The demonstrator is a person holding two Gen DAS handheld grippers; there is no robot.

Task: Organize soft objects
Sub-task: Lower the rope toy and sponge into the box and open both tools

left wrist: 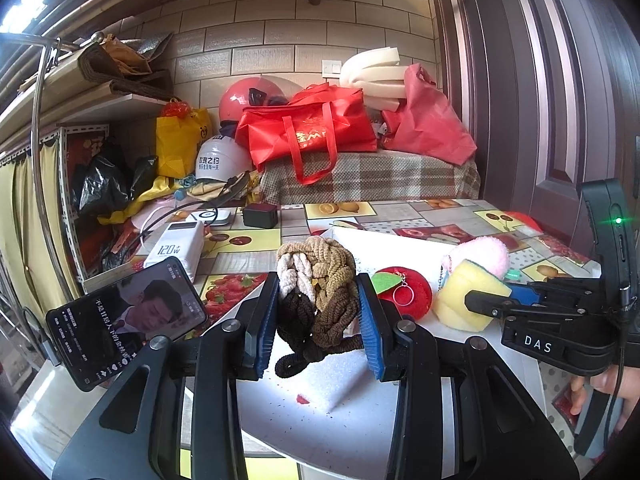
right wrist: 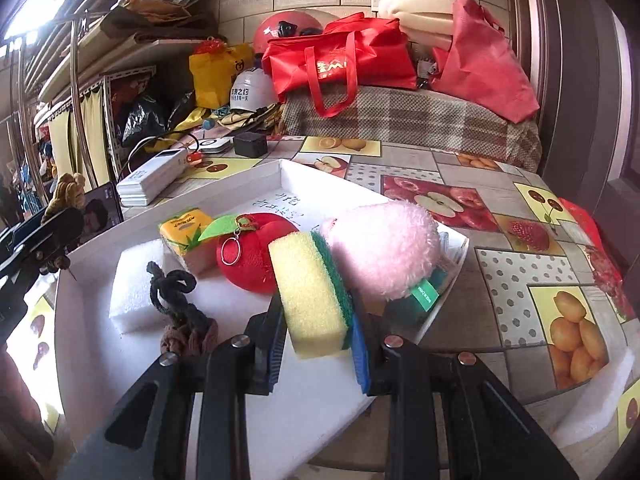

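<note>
**Both grippers holding soft things over the white tray**

The left gripper [left wrist: 318, 312] has its blue-padded fingers [left wrist: 262, 320] closed on a bundle of hair ties [left wrist: 316, 292], a knot of beige, tan and dark brown loops squeezed between the pads, with a dark loop dangling below onto a white foam block [left wrist: 320, 376]. The bundle is raised above the near end of the white tray [right wrist: 288, 168], which sits on the table [right wrist: 500, 280] with its fruit-print cloth.

The right gripper [right wrist: 316, 344] grips a yellow sponge [right wrist: 310, 296] with a green scouring layer; the sponge stands on edge, tilted, pinched between both fingers low over the tray. Pressed against its green side is a fluffy pink toy [right wrist: 384, 248], and just behind on the other side lies a red apple plush [right wrist: 250, 256] with a green leaf and a metal ring. A yellow tissue pack [right wrist: 184, 232] touches the apple's far side. Another clump of dark hair ties [right wrist: 180, 312] lies across the foam block's corner, close to the right gripper's left finger.

At the table's far edge sit a white power bank [right wrist: 154, 176] and a black charger [right wrist: 250, 145]; a phone [left wrist: 124, 320] showing video is propped to the left
</note>
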